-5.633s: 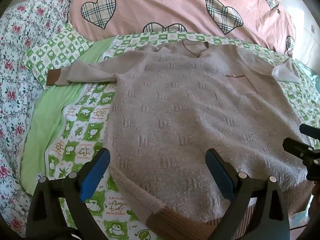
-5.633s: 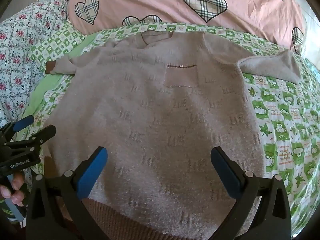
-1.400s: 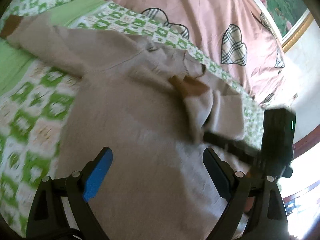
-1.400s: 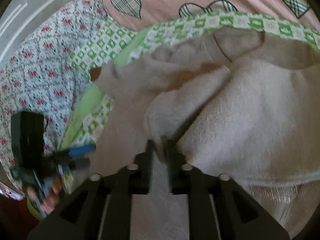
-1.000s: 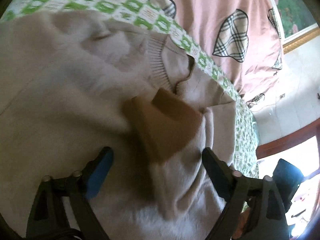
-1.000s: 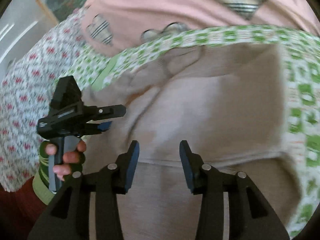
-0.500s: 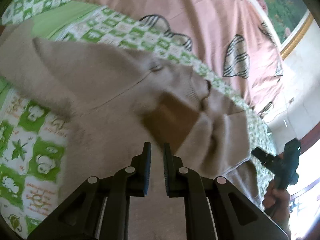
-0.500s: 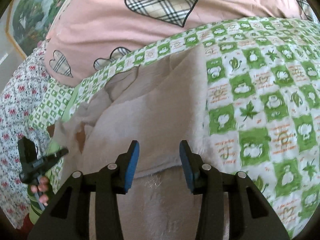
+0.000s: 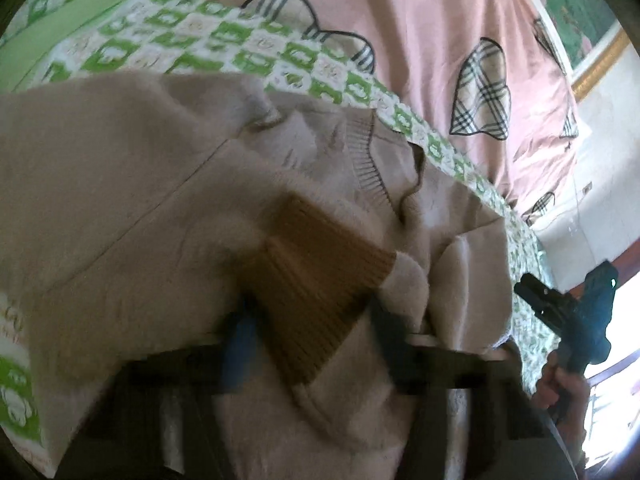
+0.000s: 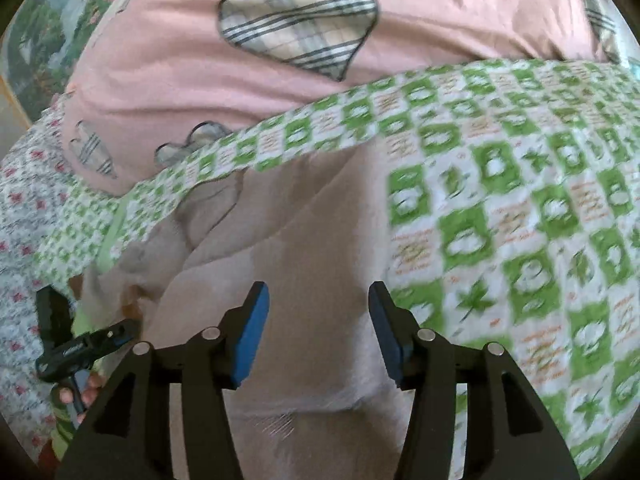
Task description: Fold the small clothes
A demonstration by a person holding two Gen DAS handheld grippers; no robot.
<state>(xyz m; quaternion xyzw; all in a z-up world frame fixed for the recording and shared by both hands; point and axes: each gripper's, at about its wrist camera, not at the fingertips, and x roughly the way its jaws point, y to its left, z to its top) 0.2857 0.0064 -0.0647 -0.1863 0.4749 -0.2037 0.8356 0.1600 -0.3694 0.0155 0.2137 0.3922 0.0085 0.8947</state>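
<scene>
My left gripper (image 9: 308, 320), shut 0.5 s ago, now has its fingers spread around the brown cuff (image 9: 316, 276) folded onto the sweater (image 9: 120, 200) on the bed (image 10: 520, 200). My right gripper (image 10: 318, 336) hovers open over its folded side. 1 sleeve is in; the other sleeve comes next, I judge.

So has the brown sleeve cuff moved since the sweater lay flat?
Yes. The brown cuff now lies folded inward on the sweater chest below the neckline.

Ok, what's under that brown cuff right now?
The brown cuff lies on the beige sweater, just below its neckline, between the left gripper fingers. Only sweater knit shows around it; the chest beneath is covered, and the green checked sheet appears only past the collar.
</scene>
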